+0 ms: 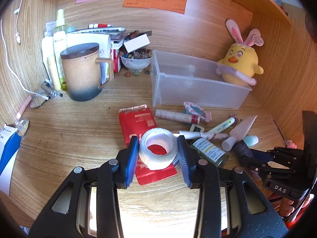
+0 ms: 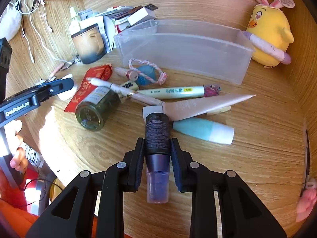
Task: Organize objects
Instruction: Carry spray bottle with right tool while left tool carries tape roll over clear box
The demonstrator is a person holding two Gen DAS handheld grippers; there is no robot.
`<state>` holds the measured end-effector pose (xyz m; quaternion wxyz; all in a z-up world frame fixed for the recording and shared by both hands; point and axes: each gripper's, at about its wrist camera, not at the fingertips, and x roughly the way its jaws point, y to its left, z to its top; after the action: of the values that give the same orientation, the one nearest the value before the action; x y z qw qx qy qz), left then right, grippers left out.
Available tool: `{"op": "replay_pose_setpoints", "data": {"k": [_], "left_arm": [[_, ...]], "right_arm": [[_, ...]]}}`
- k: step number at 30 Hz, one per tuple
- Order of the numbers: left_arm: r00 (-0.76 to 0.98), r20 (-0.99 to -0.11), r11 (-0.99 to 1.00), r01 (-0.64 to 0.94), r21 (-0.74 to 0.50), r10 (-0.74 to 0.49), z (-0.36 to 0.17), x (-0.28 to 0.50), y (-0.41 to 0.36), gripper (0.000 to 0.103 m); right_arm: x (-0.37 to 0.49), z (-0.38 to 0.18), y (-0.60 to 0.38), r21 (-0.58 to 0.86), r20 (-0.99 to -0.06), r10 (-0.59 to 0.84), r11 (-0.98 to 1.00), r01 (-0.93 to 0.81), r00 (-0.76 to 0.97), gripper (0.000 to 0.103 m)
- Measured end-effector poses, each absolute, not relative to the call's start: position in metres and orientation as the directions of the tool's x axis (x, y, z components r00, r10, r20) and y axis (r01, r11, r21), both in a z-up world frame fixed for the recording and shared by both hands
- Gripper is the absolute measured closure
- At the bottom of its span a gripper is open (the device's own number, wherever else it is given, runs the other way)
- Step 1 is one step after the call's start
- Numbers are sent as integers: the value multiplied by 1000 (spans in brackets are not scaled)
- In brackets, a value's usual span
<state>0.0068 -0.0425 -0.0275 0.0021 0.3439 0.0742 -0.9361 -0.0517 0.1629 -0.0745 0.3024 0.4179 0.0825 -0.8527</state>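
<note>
My left gripper (image 1: 158, 147) is shut on a white tape roll (image 1: 157, 150), its pads against both sides, over a red envelope (image 1: 145, 136) on the wooden desk. My right gripper (image 2: 157, 145) is shut on a dark purple cosmetic tube (image 2: 157, 136) with a clear cap, lying among the clutter. A clear plastic bin (image 1: 196, 81) stands behind the clutter; it also shows in the right wrist view (image 2: 184, 49). It looks empty.
Loose items lie in front of the bin: a green glass jar (image 2: 95, 107), a pink tube (image 2: 200, 105), a teal bottle (image 2: 202, 130), pens, a braided cord. A lidded mug (image 1: 83, 71), a bowl of stones (image 1: 135, 59) and a yellow plush chick (image 1: 240, 63) stand at the back.
</note>
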Motion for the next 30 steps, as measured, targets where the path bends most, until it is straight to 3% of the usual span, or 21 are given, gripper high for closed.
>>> {"op": "replay_pose_setpoints", "data": {"k": [16,30], "left_arm": [[-831,-544,-989,-47,-138,115,20,-21,-20,64],[-823,-560,-994,-43,-102,93,37,-77,-12,64]], "right_arm": [[-72,-12,174,124,-615,-475,-846,518,-630,80],[-125,16,173,123,-570,-467,-862,492,-676,80]]}}
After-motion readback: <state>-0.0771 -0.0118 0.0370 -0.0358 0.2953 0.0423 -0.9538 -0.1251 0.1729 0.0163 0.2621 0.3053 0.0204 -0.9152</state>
